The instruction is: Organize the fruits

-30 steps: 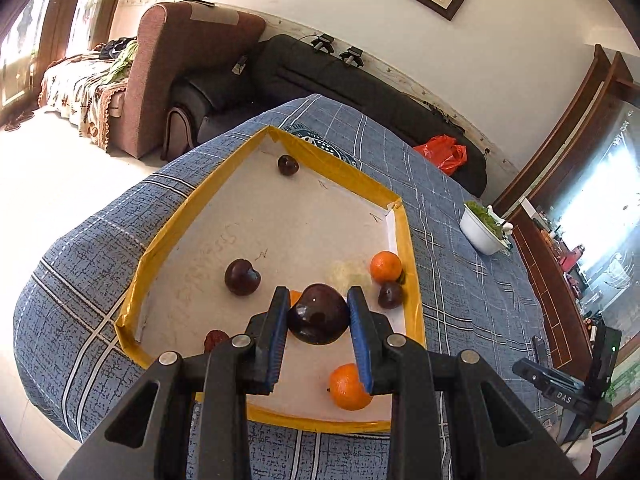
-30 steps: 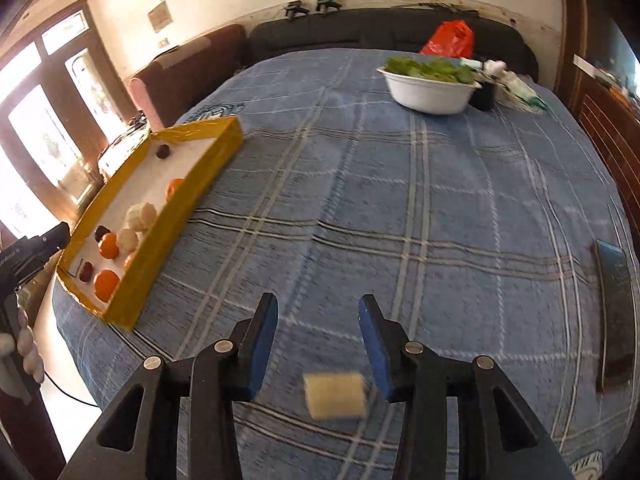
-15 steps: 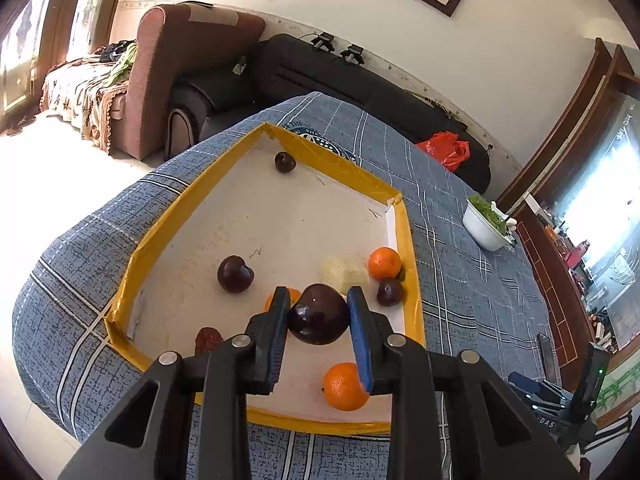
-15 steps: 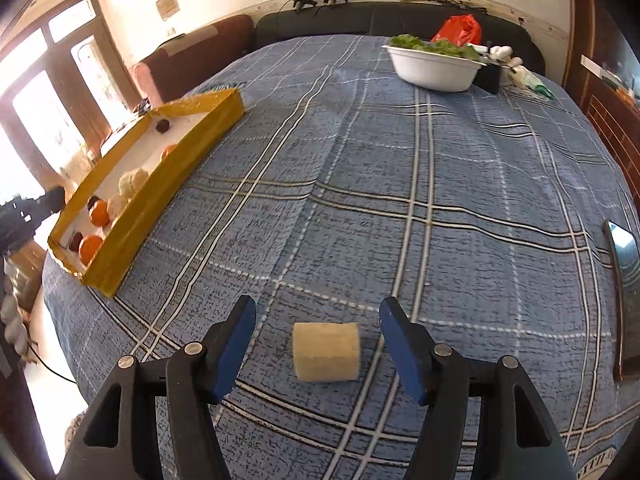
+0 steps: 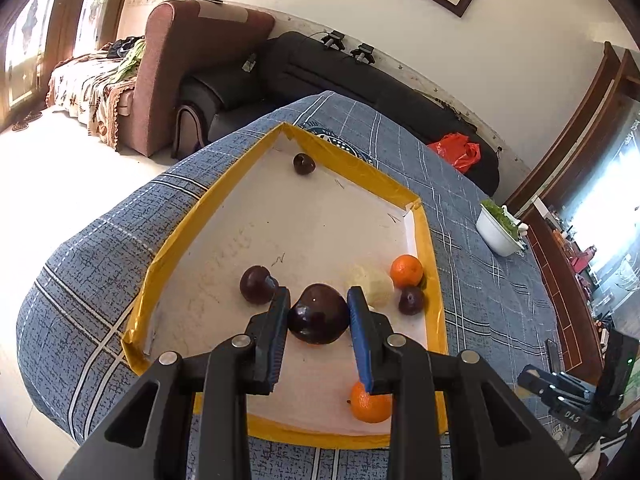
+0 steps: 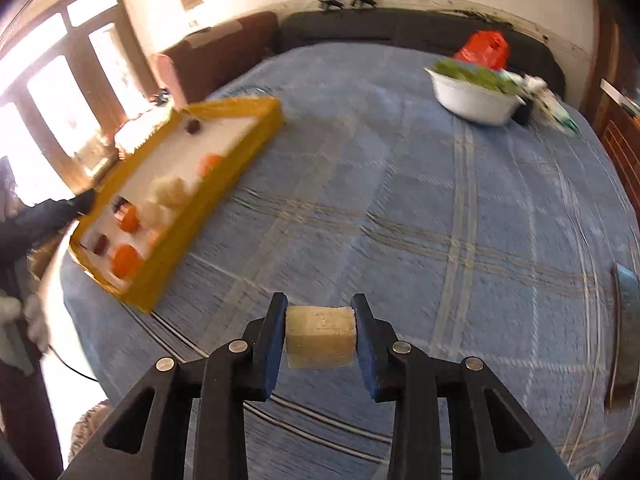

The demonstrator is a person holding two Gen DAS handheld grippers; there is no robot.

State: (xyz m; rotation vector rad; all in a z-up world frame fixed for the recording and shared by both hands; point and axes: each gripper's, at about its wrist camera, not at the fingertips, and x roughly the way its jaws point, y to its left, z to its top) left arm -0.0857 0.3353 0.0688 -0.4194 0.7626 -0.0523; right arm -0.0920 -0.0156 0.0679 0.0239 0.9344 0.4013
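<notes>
My left gripper (image 5: 318,314) is shut on a large dark plum (image 5: 318,314) and holds it over the yellow-rimmed tray (image 5: 208,200). In the tray lie other dark plums (image 5: 258,284), two oranges (image 5: 406,270), and a pale fruit (image 5: 370,286). My right gripper (image 6: 320,336) is shut on a pale beige block (image 6: 320,336), lifted above the blue checked cloth. The tray (image 6: 224,192) shows to the left in the right wrist view, blurred.
A white bowl of greens (image 6: 472,92) stands at the far right of the table, with a red bag (image 6: 486,48) behind it. A dark sofa (image 5: 360,76) and a brown armchair (image 5: 180,64) stand beyond the table. A phone (image 6: 624,280) lies at the right edge.
My right gripper has shut on the pale block and lifted it off the cloth. My left gripper keeps the plum and has shifted slightly over the tray.
</notes>
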